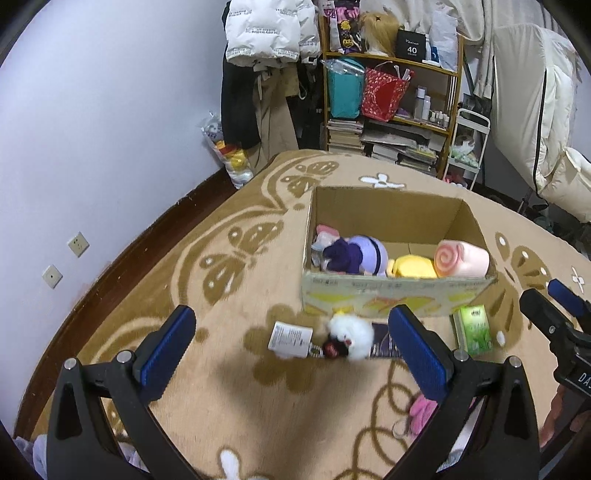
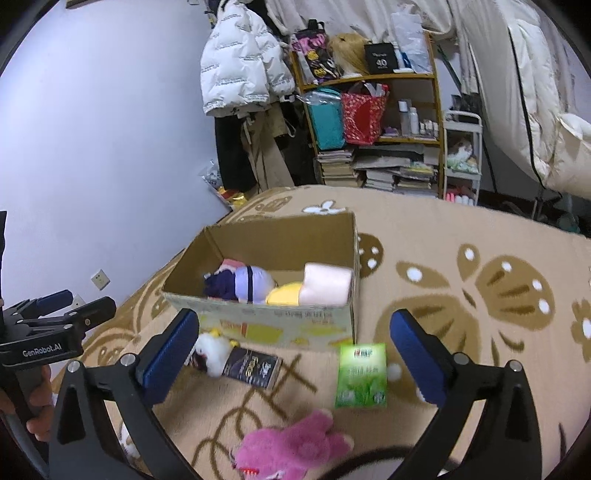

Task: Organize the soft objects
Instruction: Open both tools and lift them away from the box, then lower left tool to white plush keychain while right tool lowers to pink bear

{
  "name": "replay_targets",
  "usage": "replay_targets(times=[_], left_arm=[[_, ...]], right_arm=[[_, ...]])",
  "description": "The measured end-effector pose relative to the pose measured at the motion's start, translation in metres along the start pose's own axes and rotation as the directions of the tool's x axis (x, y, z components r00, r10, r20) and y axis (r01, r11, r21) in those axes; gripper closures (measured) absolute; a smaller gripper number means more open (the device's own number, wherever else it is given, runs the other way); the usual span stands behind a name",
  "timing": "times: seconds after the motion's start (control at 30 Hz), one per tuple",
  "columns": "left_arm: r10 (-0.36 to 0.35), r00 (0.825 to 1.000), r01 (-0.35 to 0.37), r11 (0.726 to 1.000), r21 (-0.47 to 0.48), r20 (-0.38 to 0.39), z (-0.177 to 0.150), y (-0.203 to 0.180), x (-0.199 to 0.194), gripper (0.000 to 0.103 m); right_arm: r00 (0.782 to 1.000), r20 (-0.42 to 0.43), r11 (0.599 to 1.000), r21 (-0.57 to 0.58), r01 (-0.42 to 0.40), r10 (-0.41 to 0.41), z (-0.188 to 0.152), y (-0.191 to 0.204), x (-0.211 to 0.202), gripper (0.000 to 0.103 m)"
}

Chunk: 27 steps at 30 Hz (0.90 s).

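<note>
A cardboard box (image 1: pixel 391 295) (image 2: pixel 258 317) stands on the patterned blanket and holds a purple plush (image 1: pixel 354 254) (image 2: pixel 243 284), a yellow plush (image 1: pixel 412 267) (image 2: pixel 284 293) and a pink rolled plush (image 1: pixel 461 258) (image 2: pixel 327 282). In front of the box lies a white fluffy toy (image 1: pixel 351 338) (image 2: pixel 214 350). A pink plush (image 2: pixel 291 446) (image 1: pixel 423 411) lies closest to me. My left gripper (image 1: pixel 291 347) is open and empty above the white toy. My right gripper (image 2: pixel 295 354) is open and empty above the green packet (image 2: pixel 362 374).
A dark flat packet (image 2: pixel 253 367) lies beside the white toy, and the green packet (image 1: pixel 474 330) sits at the box's corner. A paper tag (image 1: pixel 290 338) lies left of the toy. Crowded shelves (image 1: pixel 391 92) and hanging coats (image 1: pixel 266 33) stand beyond the bed.
</note>
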State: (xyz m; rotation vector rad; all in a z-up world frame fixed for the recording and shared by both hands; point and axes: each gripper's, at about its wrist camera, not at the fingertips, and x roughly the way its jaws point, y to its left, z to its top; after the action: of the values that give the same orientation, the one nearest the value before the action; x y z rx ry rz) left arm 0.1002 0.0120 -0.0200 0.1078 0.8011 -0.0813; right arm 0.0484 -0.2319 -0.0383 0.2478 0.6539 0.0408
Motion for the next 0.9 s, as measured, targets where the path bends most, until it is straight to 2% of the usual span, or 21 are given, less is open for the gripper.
replay_targets(times=[0.3,0.43,0.9], left_arm=[[-0.010,0.998,0.010,1.000,-0.007,-0.057,-0.022,0.005,0.006,0.000],[-0.024,0.994,0.024,1.000,0.002,-0.109,-0.028,0.002,0.014,0.000],[0.013,0.975,-0.012,1.000,0.005,-0.223,-0.038,0.002,0.047,0.000]], right_arm=[[0.996,-0.046,0.997,0.018,0.076,-0.075,-0.028,0.003,-0.003,0.000],[0.993,-0.069,0.995,0.009,0.098,-0.098,-0.039,0.004,0.002,0.000],[0.973,-0.206,0.993,0.043,0.111,-0.100,-0.069,-0.002,0.031,0.000]])
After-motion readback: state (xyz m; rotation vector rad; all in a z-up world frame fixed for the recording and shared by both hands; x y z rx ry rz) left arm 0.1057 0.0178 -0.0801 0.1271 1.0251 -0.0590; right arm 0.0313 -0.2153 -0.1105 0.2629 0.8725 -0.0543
